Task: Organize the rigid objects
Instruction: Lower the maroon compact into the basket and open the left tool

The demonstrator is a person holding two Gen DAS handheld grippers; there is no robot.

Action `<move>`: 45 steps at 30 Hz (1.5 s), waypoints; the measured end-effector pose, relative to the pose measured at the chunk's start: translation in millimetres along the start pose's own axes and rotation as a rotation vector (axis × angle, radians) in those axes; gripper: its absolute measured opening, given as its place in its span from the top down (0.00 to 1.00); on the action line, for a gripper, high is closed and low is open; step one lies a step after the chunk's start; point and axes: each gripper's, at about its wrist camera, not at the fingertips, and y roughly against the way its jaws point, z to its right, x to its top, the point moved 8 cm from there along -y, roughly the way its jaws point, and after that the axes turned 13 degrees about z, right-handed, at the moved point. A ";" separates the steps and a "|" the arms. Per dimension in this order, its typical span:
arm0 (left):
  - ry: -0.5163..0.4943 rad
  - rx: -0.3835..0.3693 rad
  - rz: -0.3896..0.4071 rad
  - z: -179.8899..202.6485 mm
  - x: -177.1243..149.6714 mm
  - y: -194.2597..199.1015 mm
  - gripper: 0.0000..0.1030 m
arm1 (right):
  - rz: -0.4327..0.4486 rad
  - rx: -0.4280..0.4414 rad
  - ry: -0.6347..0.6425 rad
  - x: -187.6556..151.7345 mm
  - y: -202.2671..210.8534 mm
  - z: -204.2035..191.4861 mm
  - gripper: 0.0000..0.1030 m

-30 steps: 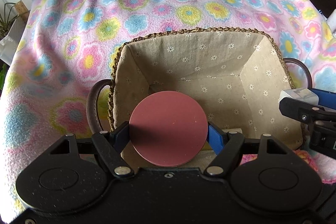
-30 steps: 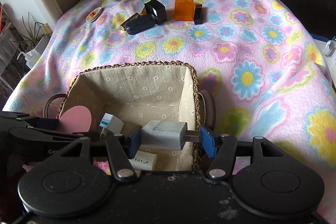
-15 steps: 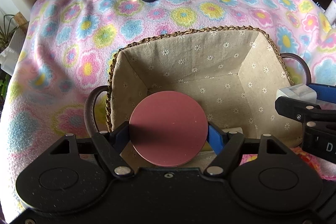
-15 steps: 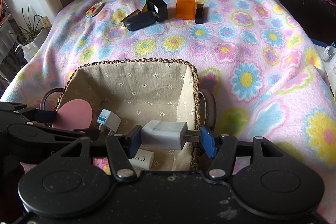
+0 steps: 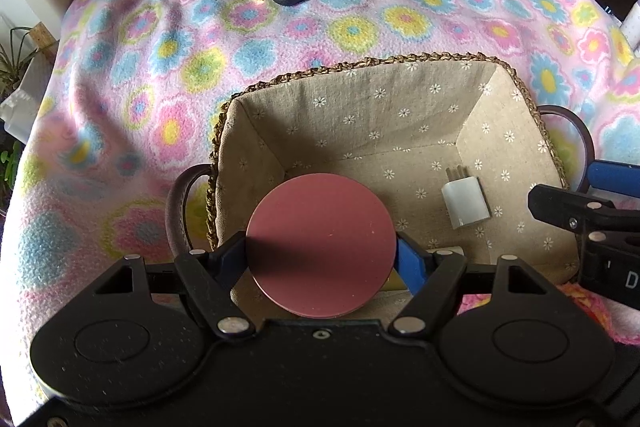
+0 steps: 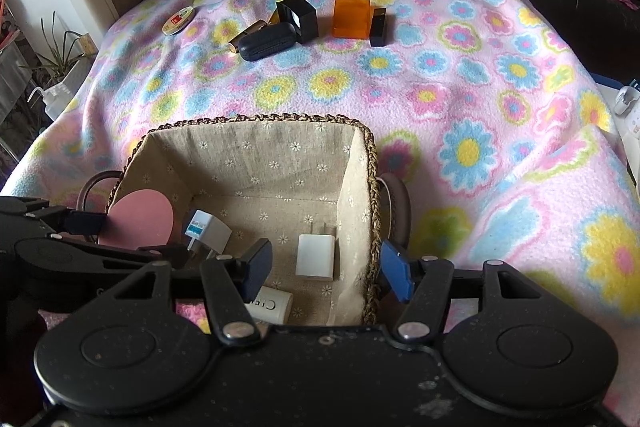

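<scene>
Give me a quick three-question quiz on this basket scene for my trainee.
1. Fill in: the orange box lies on the ____, outside the basket.
2. True or false: the right gripper is clamped on the white charger.
3. What does the left gripper hold above the basket? A) pink disc B) white charger C) orange box

Key: 1 blanket; 2 false, its jaws stand open and the charger lies on the basket floor; 3 A.

Bright soft daylight, mild shadows, strong fisheye bending at edges, slightly blurred periphery, sharp centre
</scene>
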 end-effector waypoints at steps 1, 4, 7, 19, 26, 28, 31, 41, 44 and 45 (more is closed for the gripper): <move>0.005 -0.001 0.002 -0.8 0.4 0.5 0.31 | 0.001 0.000 0.001 0.1 0.3 0.0 0.41; 0.027 -0.006 0.010 -3.8 1.2 2.0 0.30 | 0.002 0.002 0.005 -0.3 1.0 0.0 0.40; 0.050 -0.007 0.011 -7.1 2.0 1.7 0.30 | 0.002 0.007 0.002 0.1 0.5 -0.3 0.39; 0.095 -0.003 0.040 -15.6 1.3 6.0 0.30 | 0.029 0.026 -0.074 4.6 1.3 4.3 0.34; 0.123 -0.008 0.044 -19.3 1.4 5.8 0.25 | 0.013 0.017 -0.094 2.9 -1.8 6.2 0.33; 0.131 -0.008 0.046 -20.4 1.1 6.2 0.25 | 0.018 0.013 -0.089 3.3 -1.1 5.9 0.33; 0.142 -0.008 0.049 -21.4 1.1 7.4 0.25 | 0.037 0.009 -0.079 4.6 1.4 5.1 0.31; 0.140 -0.005 0.047 -21.7 0.9 7.2 0.25 | 0.066 0.002 -0.065 7.8 5.0 5.7 0.27; 0.133 -0.001 0.046 -20.9 0.7 7.1 0.25 | 0.072 0.003 -0.064 8.3 5.6 5.9 0.26; 0.131 0.001 0.045 -20.7 0.6 7.0 0.25 | 0.074 0.001 -0.063 8.4 5.9 6.0 0.25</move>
